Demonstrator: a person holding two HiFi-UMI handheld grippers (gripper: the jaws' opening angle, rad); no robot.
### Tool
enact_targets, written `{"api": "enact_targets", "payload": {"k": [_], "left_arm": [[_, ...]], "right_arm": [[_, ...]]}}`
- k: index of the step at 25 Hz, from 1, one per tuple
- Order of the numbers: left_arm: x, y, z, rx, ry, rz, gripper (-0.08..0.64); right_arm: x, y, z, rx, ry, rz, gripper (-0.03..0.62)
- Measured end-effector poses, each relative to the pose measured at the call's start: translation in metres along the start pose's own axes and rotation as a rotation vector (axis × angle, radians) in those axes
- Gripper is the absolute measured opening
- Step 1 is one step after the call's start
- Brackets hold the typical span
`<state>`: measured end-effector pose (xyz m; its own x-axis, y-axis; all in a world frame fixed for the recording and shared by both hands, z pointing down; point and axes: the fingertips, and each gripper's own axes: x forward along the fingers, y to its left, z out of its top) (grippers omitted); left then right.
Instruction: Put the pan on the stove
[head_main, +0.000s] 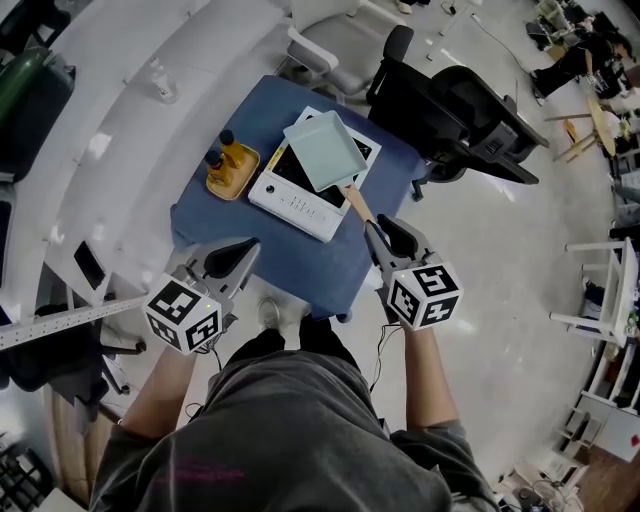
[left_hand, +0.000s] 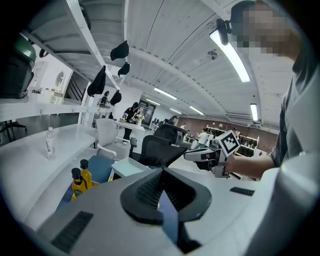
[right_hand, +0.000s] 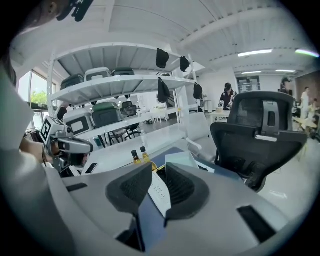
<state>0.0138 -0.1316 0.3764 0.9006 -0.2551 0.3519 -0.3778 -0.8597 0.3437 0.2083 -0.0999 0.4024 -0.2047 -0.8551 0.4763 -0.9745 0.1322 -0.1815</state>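
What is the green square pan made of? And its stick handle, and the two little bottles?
The pan looks like thin metal with a smooth, pale green coating, evenly matte. Its handle looks wooden: tan-brown with no shine. The bottles could be clear plastic or glass, it's hard to tell which. They show yellow liquid inside and have dark caps.

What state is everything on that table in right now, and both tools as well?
Pan: resting on the stove, handle toward the right tool, not gripped.
Stove: flat on the blue table, carrying the pan.
Two bottles: upright, capped, in the yellow tray.
Left tool: shut, empty.
Right tool: slightly open, nothing between its jaws.
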Motion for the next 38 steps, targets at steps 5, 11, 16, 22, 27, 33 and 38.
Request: {"api": "enact_targets", "payload": {"k": [5,11,16,22,27,33,38], "left_arm": [[-0.005,-0.006,0.002,0.013,-0.008,-0.008,0.002],[-0.008,-0.011,0.003,0.021,-0.010,-0.017,0.002],[-0.012,-0.011,0.003,0.024,-0.010,-0.020,0.002],[-0.009,-0.009,0.000,0.019,-0.005,-0.024,0.002],[-0.006,-0.007,0.000,0.023,0.001,-0.022,0.002],[-0.001,-0.006,0.000,0.029,0.009,-0.022,0.002],[0.005,-0.007,0.001,0.027,0.011,-0.020,0.002]], "right_arm": [[-0.014,0.016,0.007,-0.008,-0.040,-0.001,0.028],[-0.030,0.037,0.021,-0.020,-0.088,0.016,0.003],[-0.035,0.053,0.027,-0.052,-0.104,0.035,0.003],[-0.033,0.052,0.021,-0.036,-0.103,0.040,0.002],[-0.028,0.050,0.020,-0.043,-0.090,0.033,0.002],[-0.022,0.048,0.020,-0.025,-0.077,0.049,0.002],[-0.019,0.043,0.017,-0.017,-0.063,0.060,0.002]]}}
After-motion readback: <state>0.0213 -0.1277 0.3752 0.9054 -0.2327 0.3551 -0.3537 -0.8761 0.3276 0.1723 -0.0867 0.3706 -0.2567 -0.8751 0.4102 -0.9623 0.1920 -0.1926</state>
